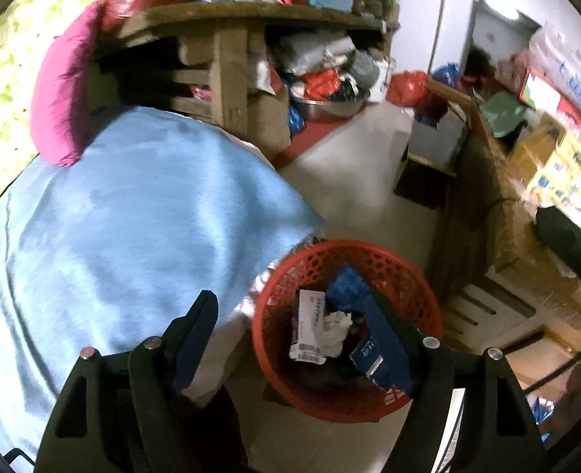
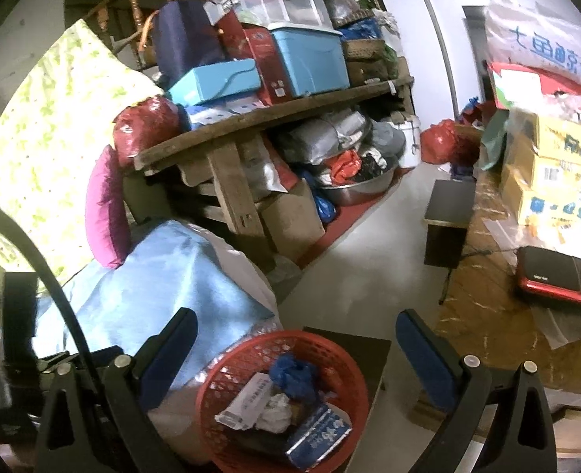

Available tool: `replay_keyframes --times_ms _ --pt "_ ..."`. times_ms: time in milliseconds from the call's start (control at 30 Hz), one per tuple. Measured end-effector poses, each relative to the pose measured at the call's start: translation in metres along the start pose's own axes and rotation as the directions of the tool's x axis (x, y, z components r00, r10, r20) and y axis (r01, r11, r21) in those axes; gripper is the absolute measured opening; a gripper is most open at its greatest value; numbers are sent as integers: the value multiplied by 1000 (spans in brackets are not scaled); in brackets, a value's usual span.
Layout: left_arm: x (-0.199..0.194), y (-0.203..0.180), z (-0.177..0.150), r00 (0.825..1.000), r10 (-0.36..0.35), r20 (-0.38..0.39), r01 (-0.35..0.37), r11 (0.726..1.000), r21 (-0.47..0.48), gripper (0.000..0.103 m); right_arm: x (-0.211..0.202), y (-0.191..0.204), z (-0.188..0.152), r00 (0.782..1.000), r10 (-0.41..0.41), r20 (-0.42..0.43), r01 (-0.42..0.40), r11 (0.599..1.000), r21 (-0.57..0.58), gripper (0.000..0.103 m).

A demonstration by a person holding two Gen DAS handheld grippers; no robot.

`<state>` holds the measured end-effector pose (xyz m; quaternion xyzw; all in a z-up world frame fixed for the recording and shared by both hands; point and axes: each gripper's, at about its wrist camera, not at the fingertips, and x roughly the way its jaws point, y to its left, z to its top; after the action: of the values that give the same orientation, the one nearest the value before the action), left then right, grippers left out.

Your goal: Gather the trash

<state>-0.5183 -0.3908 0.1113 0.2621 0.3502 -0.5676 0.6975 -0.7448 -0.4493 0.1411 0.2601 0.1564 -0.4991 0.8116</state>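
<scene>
1. A red plastic mesh wastebasket (image 1: 400, 272) is sitting on the pale floor beside a bed draped in a light blue sheet (image 1: 124, 213). It is holding a white printed carton (image 1: 310, 327), a crumpled white tissue (image 1: 335, 331), a dark blue crumpled bag (image 1: 345, 287) and a blue printed box (image 1: 369, 354).
2. The basket's bottom is staying dark under the litter, and the print on the carton and box is blurring beyond reading. In the left wrist view the near right finger is covering part of the blue box.
3. The left gripper (image 1: 294, 323) is hanging above the basket with its fingers spread wide and nothing between them; the trash is lying below the gap, towards the right finger.
4. The right gripper (image 2: 296, 339) is likewise standing wide apart and gripping nothing. In its view, the basket is showing low between the two fingers, clear of both pads.
</scene>
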Motion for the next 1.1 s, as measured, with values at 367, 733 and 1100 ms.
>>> replay_keyframes --times_ms 367,733,1100 --pt "-53 42 -28 994 32 101 -22 995 -95 81 -25 45 -21 999 33 -28 -36 996 -87 102" --pt "-67 59 -41 990 66 123 -47 987 -152 81 -25 70 -48 993 62 -101 -75 989 -130 102" --pt "-67 52 -40 988 79 130 -61 989 -137 81 -19 76 -54 989 63 -136 -82 987 -135 102"
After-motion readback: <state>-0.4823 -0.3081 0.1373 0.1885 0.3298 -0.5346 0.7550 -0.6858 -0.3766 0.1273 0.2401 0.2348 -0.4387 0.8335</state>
